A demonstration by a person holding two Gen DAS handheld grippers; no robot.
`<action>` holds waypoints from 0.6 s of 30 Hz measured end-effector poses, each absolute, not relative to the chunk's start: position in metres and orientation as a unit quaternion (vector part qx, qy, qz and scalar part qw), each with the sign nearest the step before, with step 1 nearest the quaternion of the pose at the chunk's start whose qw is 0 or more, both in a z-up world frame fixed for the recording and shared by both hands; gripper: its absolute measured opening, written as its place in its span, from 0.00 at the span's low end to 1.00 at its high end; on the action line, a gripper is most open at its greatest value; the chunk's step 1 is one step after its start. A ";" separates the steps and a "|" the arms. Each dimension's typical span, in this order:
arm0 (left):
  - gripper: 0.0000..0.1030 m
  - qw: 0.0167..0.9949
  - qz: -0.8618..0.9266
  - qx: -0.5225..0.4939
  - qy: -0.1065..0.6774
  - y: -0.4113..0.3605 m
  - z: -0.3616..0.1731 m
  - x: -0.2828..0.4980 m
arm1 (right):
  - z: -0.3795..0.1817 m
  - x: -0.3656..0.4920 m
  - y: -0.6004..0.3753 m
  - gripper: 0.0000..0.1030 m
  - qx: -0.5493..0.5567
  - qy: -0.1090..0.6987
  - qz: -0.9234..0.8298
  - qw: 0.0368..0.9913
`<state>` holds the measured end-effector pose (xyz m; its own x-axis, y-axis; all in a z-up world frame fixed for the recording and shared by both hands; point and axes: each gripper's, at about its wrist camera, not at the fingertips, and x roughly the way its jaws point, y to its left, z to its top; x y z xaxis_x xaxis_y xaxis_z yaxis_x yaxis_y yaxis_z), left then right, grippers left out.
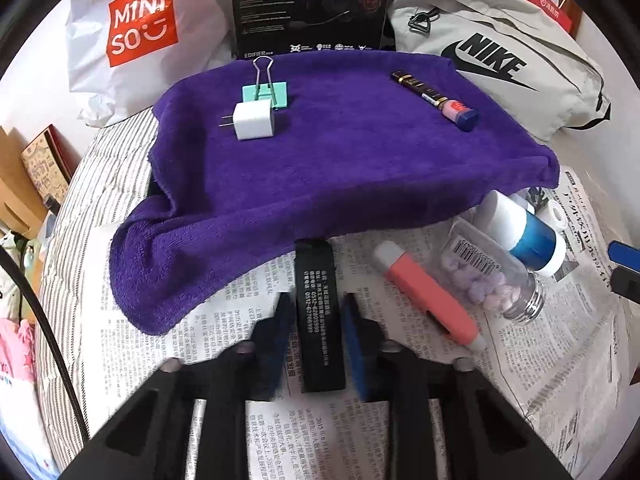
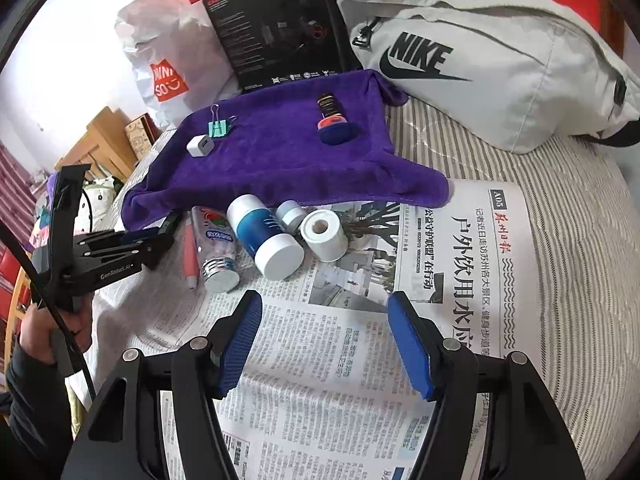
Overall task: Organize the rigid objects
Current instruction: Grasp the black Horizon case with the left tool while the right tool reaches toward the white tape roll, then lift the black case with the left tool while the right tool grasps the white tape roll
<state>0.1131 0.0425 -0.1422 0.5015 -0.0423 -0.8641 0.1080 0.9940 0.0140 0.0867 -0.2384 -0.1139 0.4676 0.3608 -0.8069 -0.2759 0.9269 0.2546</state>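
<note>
In the left wrist view my left gripper [image 1: 318, 304] stands over the newspaper [image 1: 224, 320], its blue pads [image 1: 354, 332] pressed against both sides of a black labelled bar [image 1: 320, 360]. Beside it lie a coral pen [image 1: 428, 292], a clear bottle of purple tablets [image 1: 492, 276] and a blue and white bottle [image 1: 524, 232]. On the purple towel [image 1: 320, 168] rest a white charger plug [image 1: 254, 121], a teal binder clip [image 1: 265, 92] and a dark marker with a blue cap [image 1: 434, 96]. My right gripper [image 2: 326, 344] hangs open over bare newspaper [image 2: 332, 400], nothing between its fingers.
A white tape roll [image 2: 324, 234] and a small white bottle [image 2: 291, 214] lie by the towel's edge. Behind the towel stand a black box [image 1: 308, 4], a Miniso bag [image 1: 140, 28] and a grey Nike bag [image 1: 492, 56]. A hand [image 2: 48, 336] holds the left gripper.
</note>
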 end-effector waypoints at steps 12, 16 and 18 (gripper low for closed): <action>0.21 0.871 -0.046 0.018 0.489 0.046 -0.143 0.111 | -0.134 0.129 -0.222 0.46 0.019 0.485 0.167 0.858; 0.21 0.871 -0.051 0.018 0.488 0.046 -0.142 0.111 | -0.146 0.135 -0.209 0.38 0.002 0.493 0.169 0.853; 0.21 0.871 -0.052 0.015 0.488 0.047 -0.142 0.112 | -0.151 0.138 -0.205 0.36 -0.007 0.492 0.165 0.855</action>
